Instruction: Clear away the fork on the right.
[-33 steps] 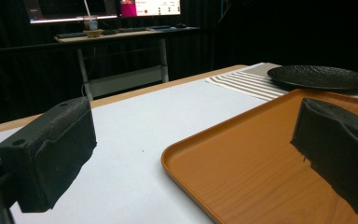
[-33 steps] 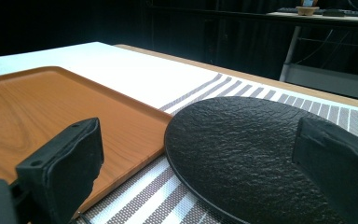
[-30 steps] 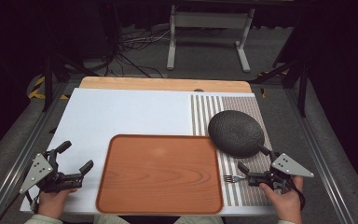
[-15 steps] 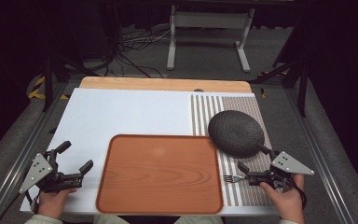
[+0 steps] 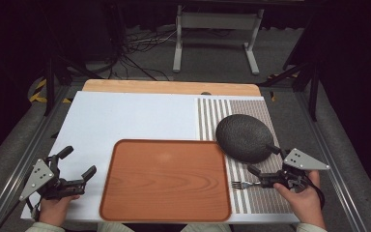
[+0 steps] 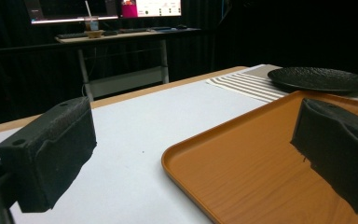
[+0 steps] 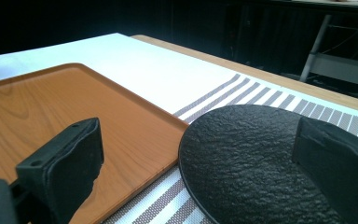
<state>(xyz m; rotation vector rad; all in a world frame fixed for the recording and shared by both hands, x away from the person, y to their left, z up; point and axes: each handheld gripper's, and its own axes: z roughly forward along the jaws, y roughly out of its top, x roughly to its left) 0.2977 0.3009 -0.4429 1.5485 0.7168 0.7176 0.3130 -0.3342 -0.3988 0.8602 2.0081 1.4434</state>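
An orange-brown wooden tray [image 5: 166, 179] lies empty at the front middle of the table. To its right, a round black textured plate [image 5: 244, 137] rests on a striped placemat [image 5: 261, 200], its edge close to the tray's corner. A small metal fork [image 5: 244, 184] lies on the mat by the tray's right rim. My left gripper [image 5: 79, 160] hovers open just left of the tray, holding nothing. My right gripper [image 5: 262, 159] is open beside the plate's near edge, just above the fork. The tray [image 6: 270, 154] and plate [image 6: 319, 78] appear past the left jaws; the plate [image 7: 247, 158] sits between the right jaws.
A white cover [image 5: 135, 116] spreads over the table's left and back, with a bare wooden strip [image 5: 169, 87] along the far edge. Beyond the table stand a metal frame [image 5: 217, 29] and floor cables [image 5: 135, 53]. A desk with monitors [image 6: 121, 18] shows far off.
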